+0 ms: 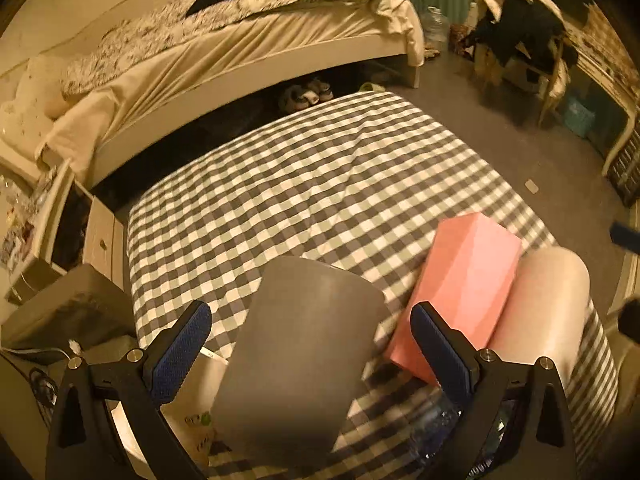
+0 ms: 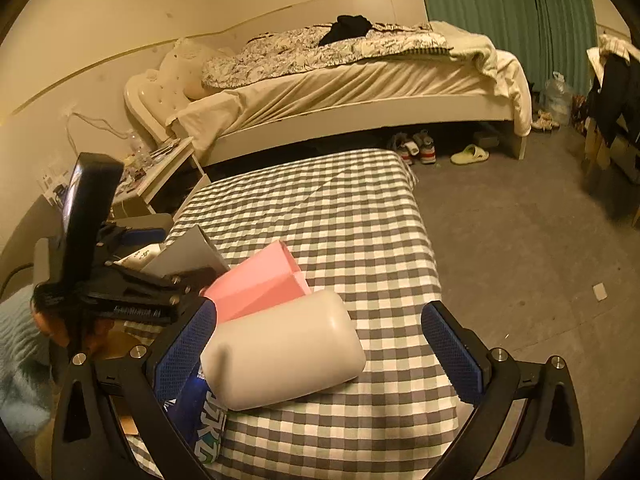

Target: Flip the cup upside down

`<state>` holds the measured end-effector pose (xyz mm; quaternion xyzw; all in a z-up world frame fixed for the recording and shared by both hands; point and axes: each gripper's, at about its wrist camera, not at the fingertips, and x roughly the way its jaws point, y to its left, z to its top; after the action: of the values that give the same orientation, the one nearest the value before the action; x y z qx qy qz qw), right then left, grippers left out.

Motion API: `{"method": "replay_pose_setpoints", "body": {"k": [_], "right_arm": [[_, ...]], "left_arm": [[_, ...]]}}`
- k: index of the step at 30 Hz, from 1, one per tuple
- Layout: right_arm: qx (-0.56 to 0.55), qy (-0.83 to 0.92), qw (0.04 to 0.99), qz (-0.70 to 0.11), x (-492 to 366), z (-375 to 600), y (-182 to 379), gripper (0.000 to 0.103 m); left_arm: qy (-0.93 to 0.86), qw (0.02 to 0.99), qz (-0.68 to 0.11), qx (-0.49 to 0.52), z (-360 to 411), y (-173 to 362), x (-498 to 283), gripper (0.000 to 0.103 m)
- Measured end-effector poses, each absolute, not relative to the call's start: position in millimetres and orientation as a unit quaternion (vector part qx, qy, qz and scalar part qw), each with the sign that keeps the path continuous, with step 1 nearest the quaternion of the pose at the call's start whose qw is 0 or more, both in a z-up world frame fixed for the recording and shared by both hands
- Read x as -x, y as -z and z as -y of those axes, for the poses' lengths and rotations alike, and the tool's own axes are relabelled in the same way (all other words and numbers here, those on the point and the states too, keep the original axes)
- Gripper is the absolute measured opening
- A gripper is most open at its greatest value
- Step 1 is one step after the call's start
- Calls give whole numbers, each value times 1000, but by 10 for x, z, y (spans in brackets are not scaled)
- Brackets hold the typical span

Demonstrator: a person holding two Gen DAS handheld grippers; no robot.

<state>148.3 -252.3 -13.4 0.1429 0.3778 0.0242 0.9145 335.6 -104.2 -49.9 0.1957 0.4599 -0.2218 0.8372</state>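
Straddling grey cup (image 1: 296,360), left hand-held gripper (image 1: 312,344) spread, right hand-held gripper (image 2: 320,348) spread around white cup (image 2: 284,352), checked table (image 2: 340,220) beyond.

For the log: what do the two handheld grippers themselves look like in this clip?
Both match: black angular plastic frames with triangular cut-outs and silver round screw heads at the joints. Each left gripper and right gripper finger ends in a blue textured pad. From the right view, the left unit carries a tall black block on top. No cables or sleeves are clearly visible.
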Motion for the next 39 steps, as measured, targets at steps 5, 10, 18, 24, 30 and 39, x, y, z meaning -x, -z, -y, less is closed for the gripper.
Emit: {"method": "replay_pose_setpoints", "body": {"k": [5, 10, 18, 24, 30, 39], "right_arm": [[-147, -27, 912, -382, -1477, 2516, 161, 103], [-149, -25, 910, -385, -1490, 2526, 164, 103], [-152, -21, 915, -373, -1404, 2552, 66, 103], [-151, -16, 924, -352, -1258, 2545, -122, 103], [-149, -12, 933, -328, -978, 2558, -383, 103], [-123, -3, 945, -304, -228, 2591, -704, 103]], "left_arm": [[218, 824, -494, -172, 1023, 589, -3465, 80], [216, 827, -480, -196, 1080, 568, -3359, 79], [207, 857, -448, -151, 986, 146, -3191, 76], [208, 876, -417, -123, 935, -342, -2871, 73], [216, 890, -388, -107, 916, -829, -2349, 72], [234, 892, -375, -95, 917, -1121, -1232, 71]]}}
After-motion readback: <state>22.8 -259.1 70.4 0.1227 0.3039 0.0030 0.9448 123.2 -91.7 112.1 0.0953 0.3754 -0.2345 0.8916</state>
